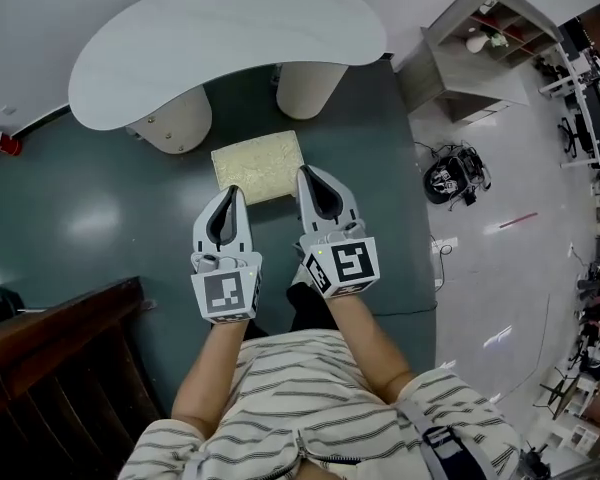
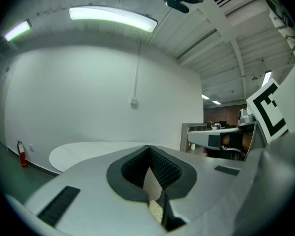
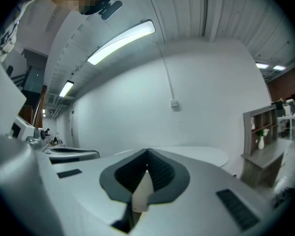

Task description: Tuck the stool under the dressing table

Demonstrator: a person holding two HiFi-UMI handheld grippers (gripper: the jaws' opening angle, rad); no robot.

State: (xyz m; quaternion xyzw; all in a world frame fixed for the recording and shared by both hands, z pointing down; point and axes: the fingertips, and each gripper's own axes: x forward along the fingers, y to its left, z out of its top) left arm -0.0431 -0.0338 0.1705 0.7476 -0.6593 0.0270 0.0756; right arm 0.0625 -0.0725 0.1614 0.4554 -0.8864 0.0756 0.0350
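**Head view.** The dressing table [image 1: 230,43] has a white kidney-shaped top on two cream cylindrical legs and stands on a dark green floor [image 1: 70,218]. The stool [image 1: 259,166], with a square cream textured seat, stands on the person's side of the dressing table. It is opposite the gap between the two legs, close to them and not covered by the top. The left gripper [image 1: 236,190] and the right gripper [image 1: 303,171] are held side by side and point toward the dressing table. Their tips overlap the near edge of the stool seat; contact cannot be confirmed. A shelf unit [image 1: 480,48] stands to the right of the dressing table. A red fire extinguisher [image 1: 0,140] sits to its left, by the wall.

**Left gripper view.** The left gripper [image 2: 149,149] has its jaws clenched together with nothing gripped. A strip of the stool [image 2: 156,211] shows below the jaws. The dressing table [image 2: 88,151] top lies beyond the tips. The fire extinguisher [image 2: 22,153] is to its left. The right gripper's marker cube [image 2: 268,109] shows at the right edge.

**Right gripper view.** The right gripper [image 3: 147,154] has its jaws clenched together and empty. The dressing table [image 3: 196,155] top lies ahead, with the shelf unit [image 3: 260,136] to its right.
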